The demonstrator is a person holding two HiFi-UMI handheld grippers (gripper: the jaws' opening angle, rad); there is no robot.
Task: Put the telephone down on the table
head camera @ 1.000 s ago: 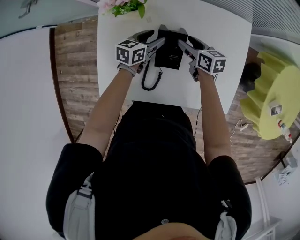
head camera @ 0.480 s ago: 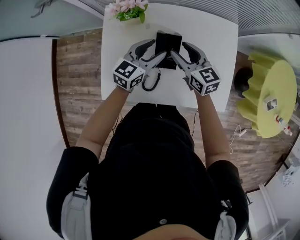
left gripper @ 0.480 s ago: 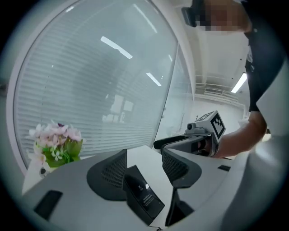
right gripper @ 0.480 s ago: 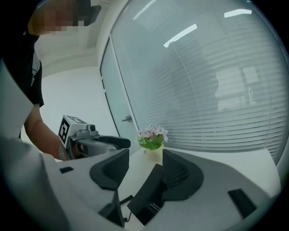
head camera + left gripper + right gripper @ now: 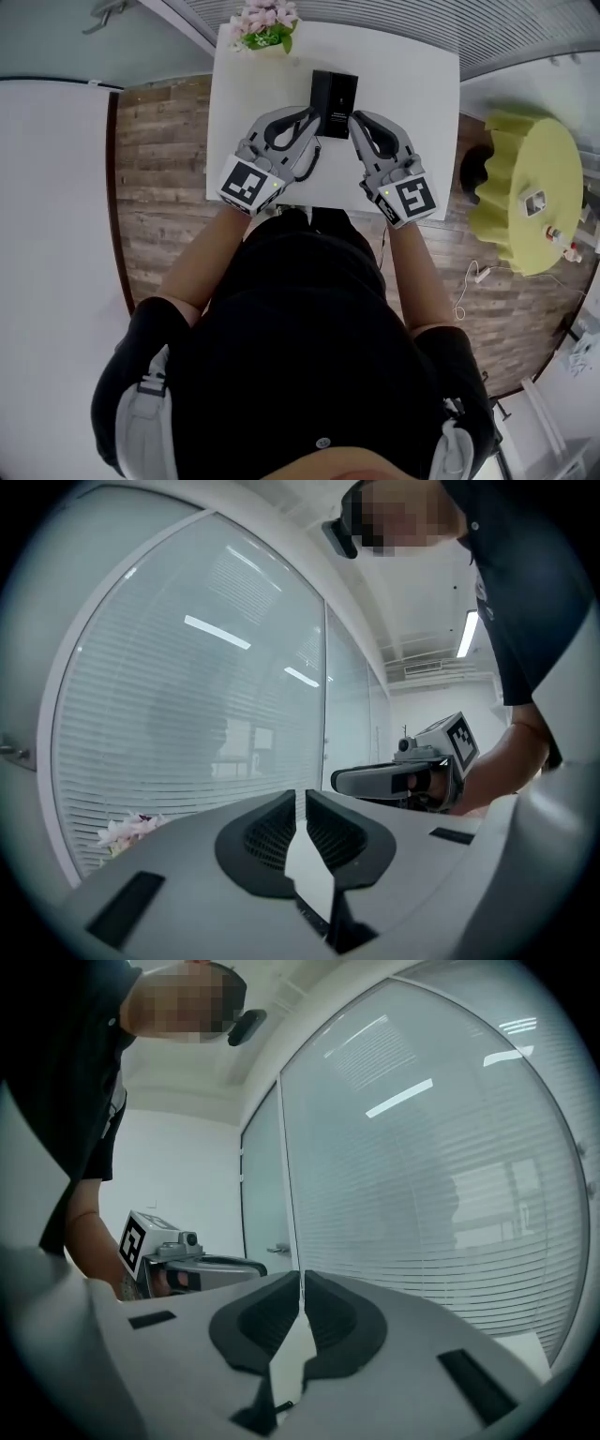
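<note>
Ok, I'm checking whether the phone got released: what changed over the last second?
The left gripper and right gripper, which flanked the telephone, have drawn back from it toward the person. Their jaws have just been closing, with nothing between them. The telephone stays flat on the table, flowers unmoved.

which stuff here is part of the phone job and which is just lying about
Part of the job:
- telephone, lying on the white table
- left tongs and right tongs, not on the phone, jaws just closing, nothing between them

Just lying about:
- pink flowers at the table's far corner
- yellow round table with small items on it
</note>
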